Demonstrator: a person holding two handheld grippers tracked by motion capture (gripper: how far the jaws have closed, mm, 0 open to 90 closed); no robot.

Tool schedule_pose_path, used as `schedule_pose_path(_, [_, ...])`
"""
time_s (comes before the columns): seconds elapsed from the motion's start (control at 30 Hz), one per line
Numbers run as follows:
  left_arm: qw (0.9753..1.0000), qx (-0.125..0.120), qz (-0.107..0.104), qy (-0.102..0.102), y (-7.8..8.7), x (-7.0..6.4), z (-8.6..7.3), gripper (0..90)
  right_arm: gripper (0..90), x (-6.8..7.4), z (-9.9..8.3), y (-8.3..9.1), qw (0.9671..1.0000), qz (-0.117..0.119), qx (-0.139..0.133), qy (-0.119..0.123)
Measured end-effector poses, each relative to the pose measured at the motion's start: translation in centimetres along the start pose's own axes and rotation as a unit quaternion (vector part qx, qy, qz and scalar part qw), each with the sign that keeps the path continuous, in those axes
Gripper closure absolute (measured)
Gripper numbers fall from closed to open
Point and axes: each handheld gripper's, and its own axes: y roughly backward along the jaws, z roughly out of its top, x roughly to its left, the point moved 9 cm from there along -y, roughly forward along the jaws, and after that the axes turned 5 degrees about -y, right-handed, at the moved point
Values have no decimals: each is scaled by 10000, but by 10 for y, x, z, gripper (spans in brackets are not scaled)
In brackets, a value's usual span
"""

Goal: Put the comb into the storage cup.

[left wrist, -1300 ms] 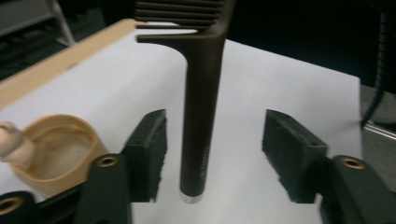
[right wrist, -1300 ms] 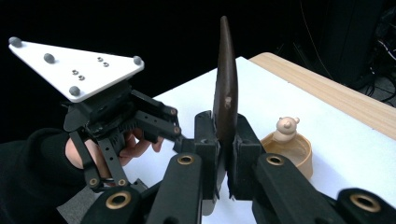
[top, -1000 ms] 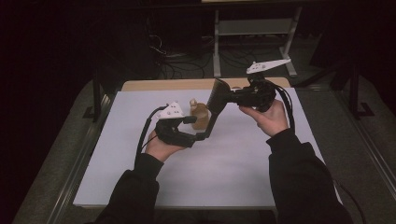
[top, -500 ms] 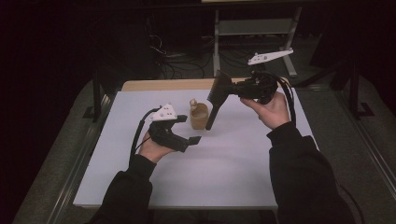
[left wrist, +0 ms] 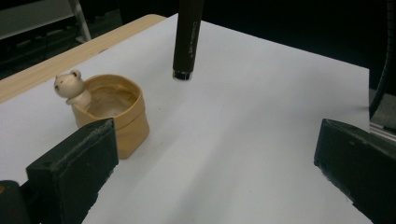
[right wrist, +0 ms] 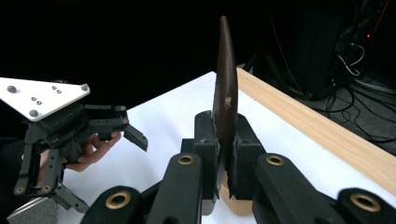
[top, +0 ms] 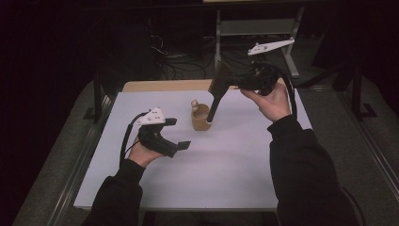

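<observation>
The right gripper (top: 235, 85) is clamped on a dark brush (top: 217, 94), its jaws pinching the broad upper part edge-on, as the right gripper view shows (right wrist: 225, 112), while the slim handle hangs steeply down toward the table. The handle's lower tip hovers just beside a small tan cup (top: 201, 118) with a little bear figure on its rim (left wrist: 70, 86); the cup stands toward the far edge of the white table top (top: 235, 165), about midway along it. The brush looks stiff and light, a hard, smooth-sided thing that could pivot between the pads if held off balance, so a grip across its wide flat part, as now, seems the safest place. The cup looks like glazed ceramic or soft moulded material, I cannot tell which; either way it appears light enough to tip or slide if the handle knocks its rim, and the bear is a fragile protrusion to avoid. The left gripper (top: 176, 136) rests low near the left edge with its jaws spread wide and holding nothing, well apart from the cup (left wrist: 109, 112). Nothing else lies on the sheet; the wooden strip (top: 164, 85) along the far edge and the dark frame beyond are out of the way.
</observation>
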Motion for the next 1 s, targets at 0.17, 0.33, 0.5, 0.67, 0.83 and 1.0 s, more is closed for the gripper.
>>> schedule_pose_path(0.17, [9999,-7,93,91,10,6,-13,0,831,-3,7,1,9999,-107,-51,37])
schedule_pose_path(0.33, [9997,-41,212,146,18,12,-23,0,831,-6,15,2,9996,-201,-178,52])
schedule_pose_path(0.5, [9992,-155,316,212,27,16,-31,0,831,-10,21,0,9993,-280,-261,48])
schedule_pose_path(0.67, [9987,-199,380,257,34,19,-39,0,830,-12,26,-3,9991,-311,-296,61])
schedule_pose_path(0.83, [9984,-204,411,318,40,21,-46,0,830,-14,30,-5,9989,-367,-287,74])
schedule_pose_path(1.0, [9978,-229,489,395,49,24,-60,0,830,-19,32,-11,9986,-392,-344,23])
